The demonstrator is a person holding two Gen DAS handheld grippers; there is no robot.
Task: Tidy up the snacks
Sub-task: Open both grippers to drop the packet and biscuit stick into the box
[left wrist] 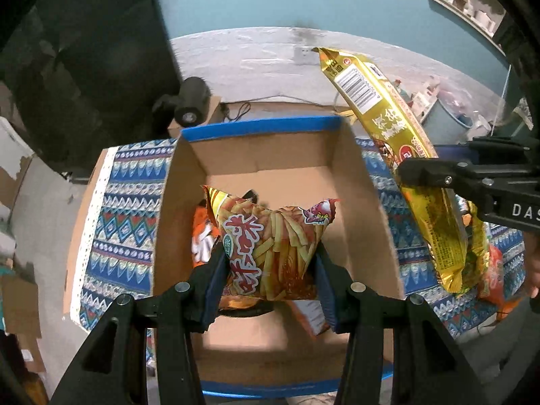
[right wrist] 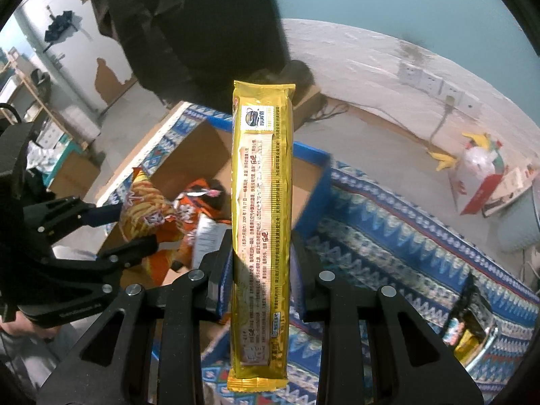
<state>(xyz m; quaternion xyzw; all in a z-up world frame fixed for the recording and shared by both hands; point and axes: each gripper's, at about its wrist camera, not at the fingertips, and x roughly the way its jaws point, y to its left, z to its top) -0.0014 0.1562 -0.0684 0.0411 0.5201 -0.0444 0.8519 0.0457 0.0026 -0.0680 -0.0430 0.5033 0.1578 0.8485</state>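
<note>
The cardboard box (left wrist: 263,165) sits on the patterned worktop (left wrist: 118,209). Left claw (left wrist: 270,270) grips a fries bag (left wrist: 270,246) over it; right claw (right wrist: 261,280), at three o'clock, clamps a yellow packet (right wrist: 261,202). Lower each inside before releasing.

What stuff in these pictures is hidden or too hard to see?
- Left wrist view: the fries bag in the left tongs covers most of the orange packets in the cardboard box.
- Right wrist view: the long gold packet in the right tongs blocks the box's middle.
- Right wrist view: snacks at the lower right edge are partly hidden by the tongs' black frame.
</note>
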